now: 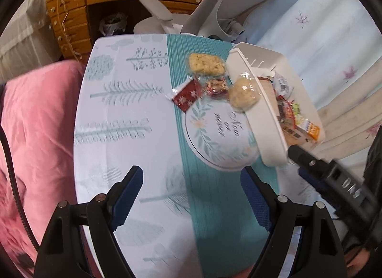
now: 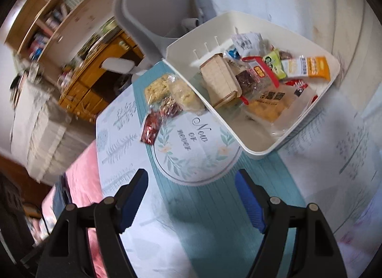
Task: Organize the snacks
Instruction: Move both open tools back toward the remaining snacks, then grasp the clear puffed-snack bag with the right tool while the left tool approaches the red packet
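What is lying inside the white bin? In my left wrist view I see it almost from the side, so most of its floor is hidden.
Observer: Many wrapped snacks fill the far half of the white bin. A brown paper packet stands near the slotted wall.
Operator: Is there free room in it?
Observer: Yes, its near end is almost bare, with no packet lying there.
Operator: Which snack is farthest in?
Observer: An orange and white bar lies against the far corner.
Operator: Does the right gripper hold something?
Observer: No. The right gripper has its jaws open over the table mat, with nothing between them.
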Tool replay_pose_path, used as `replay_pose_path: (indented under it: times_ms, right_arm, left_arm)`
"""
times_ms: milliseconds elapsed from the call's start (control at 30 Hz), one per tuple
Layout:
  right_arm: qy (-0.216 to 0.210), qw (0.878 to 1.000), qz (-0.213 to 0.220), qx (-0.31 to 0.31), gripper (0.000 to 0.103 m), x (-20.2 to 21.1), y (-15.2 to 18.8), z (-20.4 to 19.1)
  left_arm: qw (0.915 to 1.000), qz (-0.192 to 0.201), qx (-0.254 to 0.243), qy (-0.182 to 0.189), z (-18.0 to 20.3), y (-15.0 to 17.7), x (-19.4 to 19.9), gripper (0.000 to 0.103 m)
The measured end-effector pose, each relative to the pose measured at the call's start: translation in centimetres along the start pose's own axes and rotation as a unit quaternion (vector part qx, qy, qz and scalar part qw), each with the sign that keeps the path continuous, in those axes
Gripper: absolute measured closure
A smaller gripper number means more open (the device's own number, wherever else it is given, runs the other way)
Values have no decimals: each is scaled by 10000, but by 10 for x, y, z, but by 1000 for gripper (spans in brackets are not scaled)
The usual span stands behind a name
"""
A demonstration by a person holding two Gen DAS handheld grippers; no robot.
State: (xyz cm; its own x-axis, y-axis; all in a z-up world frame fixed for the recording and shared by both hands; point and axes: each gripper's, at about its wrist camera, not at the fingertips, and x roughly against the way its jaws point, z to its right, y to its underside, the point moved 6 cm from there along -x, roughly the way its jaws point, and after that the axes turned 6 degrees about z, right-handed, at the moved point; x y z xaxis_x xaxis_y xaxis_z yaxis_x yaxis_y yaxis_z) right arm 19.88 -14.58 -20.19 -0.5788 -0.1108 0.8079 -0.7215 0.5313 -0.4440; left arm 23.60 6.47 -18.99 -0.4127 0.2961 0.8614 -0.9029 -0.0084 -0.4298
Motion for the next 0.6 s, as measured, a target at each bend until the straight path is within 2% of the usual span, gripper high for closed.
replay_pose_path:
  times_ms: [200, 400, 600]
  right_arm:
    - [29, 9974, 6, -721, 27, -22, -24, -6]
    - [153, 9790, -416, -1992, 27, -51, -42, 1]
    - [209, 9645, -478, -2589, 27, -76, -60, -1]
  left_arm:
    - [9980, 99, -537, -316, -5, -31, -30, 20]
    - [9947, 232, -946, -318, -2, -59, -68, 20]
    - [9925, 199, -1157, -339, 0, -72, -110, 20]
